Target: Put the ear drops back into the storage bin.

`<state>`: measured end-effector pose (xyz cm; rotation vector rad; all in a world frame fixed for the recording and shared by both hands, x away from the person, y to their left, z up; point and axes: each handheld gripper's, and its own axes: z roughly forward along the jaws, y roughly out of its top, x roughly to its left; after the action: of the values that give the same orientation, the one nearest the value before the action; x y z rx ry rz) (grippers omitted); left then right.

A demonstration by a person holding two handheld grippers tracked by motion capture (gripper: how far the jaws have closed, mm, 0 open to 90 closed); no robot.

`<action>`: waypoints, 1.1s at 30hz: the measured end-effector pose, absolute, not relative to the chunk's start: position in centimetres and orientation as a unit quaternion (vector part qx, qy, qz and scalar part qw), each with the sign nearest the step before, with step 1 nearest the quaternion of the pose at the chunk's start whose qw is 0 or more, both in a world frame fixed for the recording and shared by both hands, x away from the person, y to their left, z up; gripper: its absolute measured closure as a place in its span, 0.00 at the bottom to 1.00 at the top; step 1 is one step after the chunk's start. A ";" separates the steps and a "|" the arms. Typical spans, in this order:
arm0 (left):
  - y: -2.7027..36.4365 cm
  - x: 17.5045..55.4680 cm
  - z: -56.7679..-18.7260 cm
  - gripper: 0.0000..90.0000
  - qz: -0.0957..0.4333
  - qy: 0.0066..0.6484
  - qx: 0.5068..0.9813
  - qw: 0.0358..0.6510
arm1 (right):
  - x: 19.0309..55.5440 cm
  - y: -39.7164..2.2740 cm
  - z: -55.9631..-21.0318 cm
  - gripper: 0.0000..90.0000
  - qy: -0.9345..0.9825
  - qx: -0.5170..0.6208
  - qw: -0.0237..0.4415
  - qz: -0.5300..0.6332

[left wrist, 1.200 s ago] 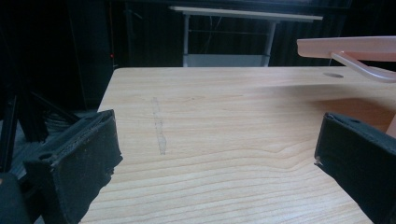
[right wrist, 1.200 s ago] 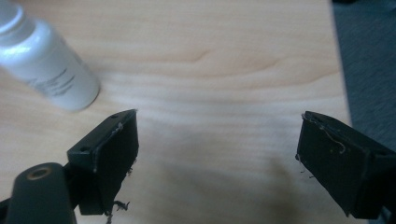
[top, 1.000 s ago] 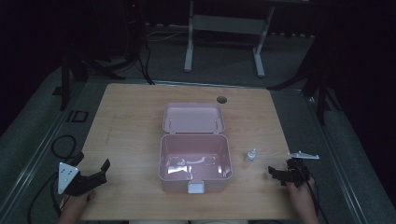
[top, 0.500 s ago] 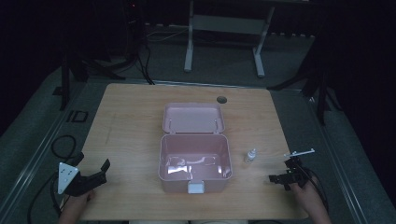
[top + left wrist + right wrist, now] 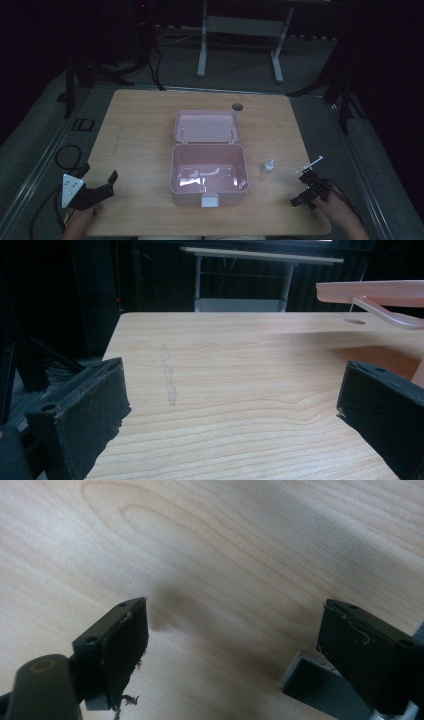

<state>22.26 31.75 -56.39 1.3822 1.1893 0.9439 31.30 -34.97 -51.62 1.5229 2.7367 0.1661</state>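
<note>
Nothing packed yet: box (image 5: 209, 170) open mid-surface, bottle (image 5: 269, 167) standing just right of it, left hand-held gripper (image 5: 102, 186) and right hand-held gripper (image 5: 306, 192) both wide open, empty.

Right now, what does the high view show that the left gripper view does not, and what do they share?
High view alone: the small white dropper bottle standing right of the pink box, the inside of the open box, and the right gripper near the table's right edge, pointing away from the bottle. Left gripper view alone: a close look at the faint pale streak on the wood, seen between the left gripper's wide-open jaws. Both share: the wooden table, the box's raised lid and the round hole in the tabletop.
</note>
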 end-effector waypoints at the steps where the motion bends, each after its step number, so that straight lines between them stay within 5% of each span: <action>1: 31.8 22.3 -56.4 0.00 0.393 0.496 0.575 0.518 | 31.3 -34.8 -51.6 0.14 0.877 0.479 -0.002 0.041; 9: 31.7 22.2 -56.4 0.00 0.393 0.495 0.575 0.518 | 31.9 -33.8 -50.5 0.14 0.891 0.452 -0.031 -0.019; 33: 31.7 22.2 -56.4 0.00 0.397 0.495 0.575 0.516 | 35.1 -31.5 -49.0 0.15 0.912 0.410 -0.012 -0.005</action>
<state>22.23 31.66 -56.40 1.3816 1.1889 0.9543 35.06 -31.46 -48.99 1.2992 2.8873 -0.0148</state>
